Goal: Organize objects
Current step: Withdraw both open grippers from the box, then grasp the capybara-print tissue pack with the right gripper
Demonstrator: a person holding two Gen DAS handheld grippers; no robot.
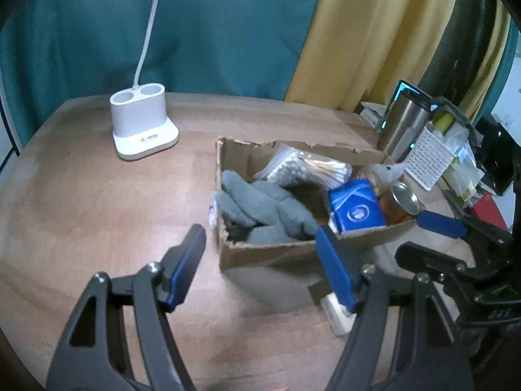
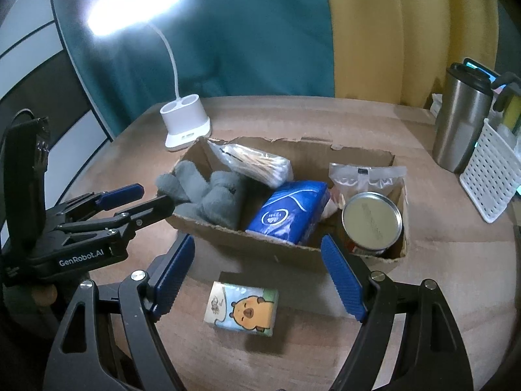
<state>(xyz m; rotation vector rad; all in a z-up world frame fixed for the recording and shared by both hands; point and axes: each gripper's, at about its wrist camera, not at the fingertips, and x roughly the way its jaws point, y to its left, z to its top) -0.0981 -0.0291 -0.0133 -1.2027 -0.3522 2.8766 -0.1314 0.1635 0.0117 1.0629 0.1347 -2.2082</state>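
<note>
Torn cardboard box (image 2: 260, 244), brushed-metal tumbler (image 2: 459, 123), wood-grain table (image 2: 439, 260).

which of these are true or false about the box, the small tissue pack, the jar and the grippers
1. The small tissue pack lies inside the cardboard box. False: it lies on the table in front of the box.
2. The jar stands in the box with its lid on. True.
3. The right gripper holds the blue tissue pack. False: its jaws are open and empty; that pack is in the box.
4. The lamp is switched on. True.
5. The left gripper is open. True.
</note>
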